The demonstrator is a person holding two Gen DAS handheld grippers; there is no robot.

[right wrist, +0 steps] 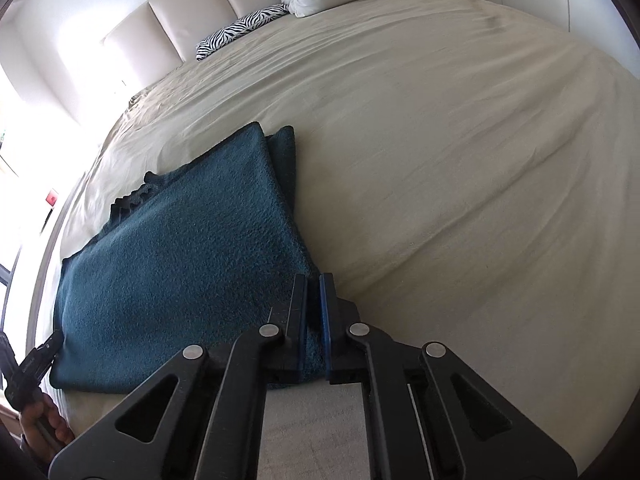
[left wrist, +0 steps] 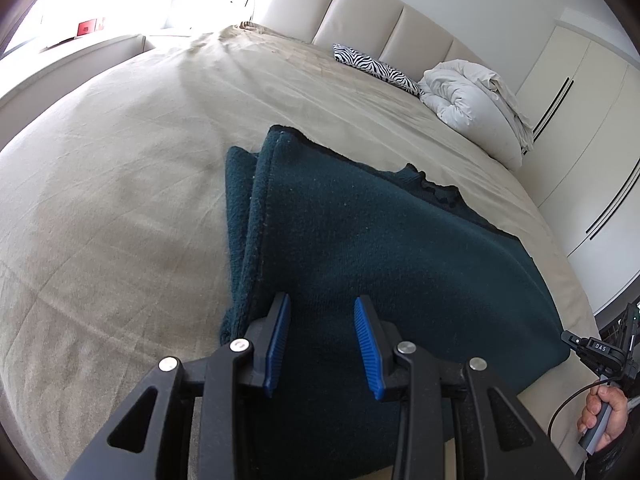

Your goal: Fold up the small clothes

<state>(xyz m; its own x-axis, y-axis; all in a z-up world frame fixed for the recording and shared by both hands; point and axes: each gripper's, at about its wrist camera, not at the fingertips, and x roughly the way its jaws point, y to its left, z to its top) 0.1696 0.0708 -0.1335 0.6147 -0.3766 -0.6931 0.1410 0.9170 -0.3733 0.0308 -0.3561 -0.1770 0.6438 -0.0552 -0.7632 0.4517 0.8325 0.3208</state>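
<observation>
A dark teal knitted garment [left wrist: 380, 248] lies folded in layers on the beige bed sheet [left wrist: 120, 184]. My left gripper [left wrist: 322, 306] is open, with its blue pads just above the garment's near left part and nothing between them. In the right wrist view the garment [right wrist: 192, 248] lies left of centre. My right gripper [right wrist: 314, 280] is shut on the garment's near right corner, with teal fabric showing between the pads. The right gripper also shows at the right edge of the left wrist view [left wrist: 608, 354], and the left one at the lower left of the right wrist view [right wrist: 32, 364].
A zebra-print cushion [left wrist: 378, 65] and a bunched white duvet [left wrist: 476, 100] lie by the padded headboard [left wrist: 360, 4]. White wardrobe doors [left wrist: 580, 120] stand beside the bed. A bright window with a sill [left wrist: 80, 36] is on the far side.
</observation>
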